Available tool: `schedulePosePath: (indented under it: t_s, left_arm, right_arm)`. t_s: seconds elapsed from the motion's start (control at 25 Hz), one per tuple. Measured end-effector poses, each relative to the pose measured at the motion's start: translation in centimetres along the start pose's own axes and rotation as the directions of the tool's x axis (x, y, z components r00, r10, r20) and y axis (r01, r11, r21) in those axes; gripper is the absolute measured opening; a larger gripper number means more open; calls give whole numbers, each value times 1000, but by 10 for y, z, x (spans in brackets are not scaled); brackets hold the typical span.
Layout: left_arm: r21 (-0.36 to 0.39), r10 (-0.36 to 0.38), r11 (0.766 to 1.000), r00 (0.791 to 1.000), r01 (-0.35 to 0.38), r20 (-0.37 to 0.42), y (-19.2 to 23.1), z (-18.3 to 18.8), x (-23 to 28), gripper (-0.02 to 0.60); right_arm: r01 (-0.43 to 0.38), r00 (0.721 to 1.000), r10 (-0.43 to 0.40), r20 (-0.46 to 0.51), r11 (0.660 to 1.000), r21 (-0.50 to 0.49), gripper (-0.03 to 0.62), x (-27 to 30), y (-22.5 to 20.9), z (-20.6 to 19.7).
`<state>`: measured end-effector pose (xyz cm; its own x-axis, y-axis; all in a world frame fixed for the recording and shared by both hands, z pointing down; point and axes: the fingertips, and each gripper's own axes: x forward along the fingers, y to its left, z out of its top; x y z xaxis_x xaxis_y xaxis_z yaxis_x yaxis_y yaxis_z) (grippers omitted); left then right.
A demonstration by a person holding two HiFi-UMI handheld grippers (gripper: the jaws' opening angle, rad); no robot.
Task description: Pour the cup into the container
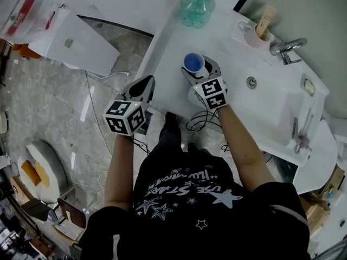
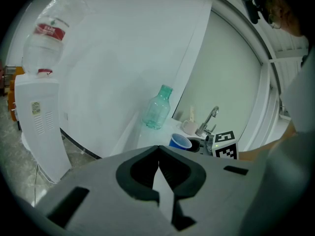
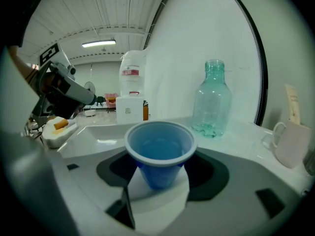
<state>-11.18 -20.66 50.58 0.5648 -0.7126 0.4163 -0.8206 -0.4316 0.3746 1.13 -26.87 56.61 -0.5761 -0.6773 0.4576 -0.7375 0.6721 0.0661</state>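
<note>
The right gripper is clamped on the upright blue cup. The left gripper is closed and empty. The bottle stands at the far edge of the counter, and pouring hasn't begun.

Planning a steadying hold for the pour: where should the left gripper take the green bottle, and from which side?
On the green bottle, likely the neck, under the mouth: it is narrower than the bulging body, and the bottle stands upright. Come in level from the left, where the left gripper is, shut now; the right gripper holds the blue cup.
</note>
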Motion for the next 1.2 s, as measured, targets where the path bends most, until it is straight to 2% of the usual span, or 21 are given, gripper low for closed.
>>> schedulePosePath:
  t_s: [0.56,0.72,1.08,1.2]
  left_arm:
    - [-2,0,1000,1000,0,0,-5,-7,-8,11]
    - [-1,1,1000,1000,-1,9,-10,-7,-12,11]
    - [23,-8,1000,999,7,52,-44,-3,-23,11]
    - [30,-10,1000,998,8,61,-60,-9,-30,11]
  right_arm:
    - [8,1000,-8,4,1000,16,308,2,-1,-6]
    - [8,1000,-9,12,1000,26,336,-6,-1,-6]
    - [40,999,-40,3,998,41,337,-46,-4,-17]
    - [48,999,-49,7,998,36,319,-63,-4,-19]
